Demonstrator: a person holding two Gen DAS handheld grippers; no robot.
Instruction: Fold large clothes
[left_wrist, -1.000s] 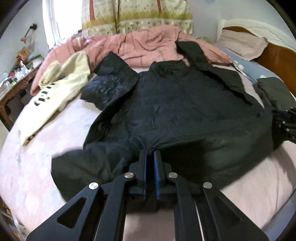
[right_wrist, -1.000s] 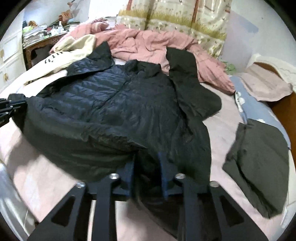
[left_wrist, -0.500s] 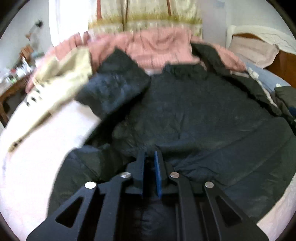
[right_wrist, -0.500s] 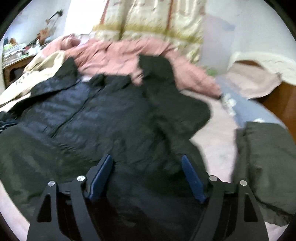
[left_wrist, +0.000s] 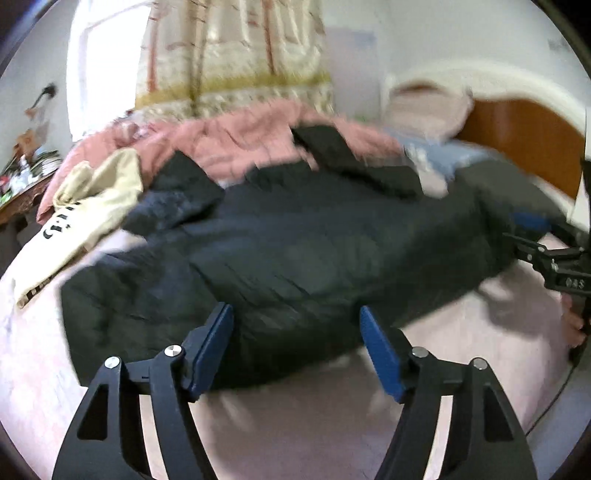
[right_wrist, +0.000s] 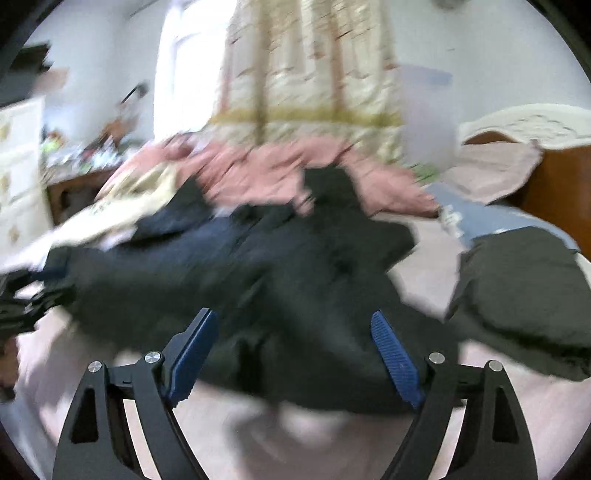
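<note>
**Both grippers let go of the jacket's folded hem**

The dark quilted jacket (left_wrist: 295, 251) lies spread across the middle of the bed (left_wrist: 480, 347), its collar toward the far edge where the pink quilt (left_wrist: 258, 136) is bunched, its lower part doubled up toward the chest near the bed's near edge. The left gripper (left_wrist: 295, 343) hangs over that near fold with its jaws opening, blue pads wide apart; jacket cloth shows between them but neither pad presses on it. The right gripper (right_wrist: 291, 350) does the same at the other end of the fold, jaws opening and nothing pinched.

It looks like a release after laying the hem over. To do it well, judging from here: let the jaws clear the fabric fully before drawing away, so no pad snags the slippery shell and drags the fold open. Lifting off rather than sliding toward the near edge seems safer.

One sleeve (right_wrist: 332, 192) lies over the quilt at the far edge, the other (left_wrist: 177, 192) flops beside the cream garment (left_wrist: 99, 192) toward the left edge, so both look yet to be tucked in. A folded dark garment (right_wrist: 524, 295) rests near the right edge, apart from the jacket. The picture is smeared, so fine creases cannot be read.
</note>
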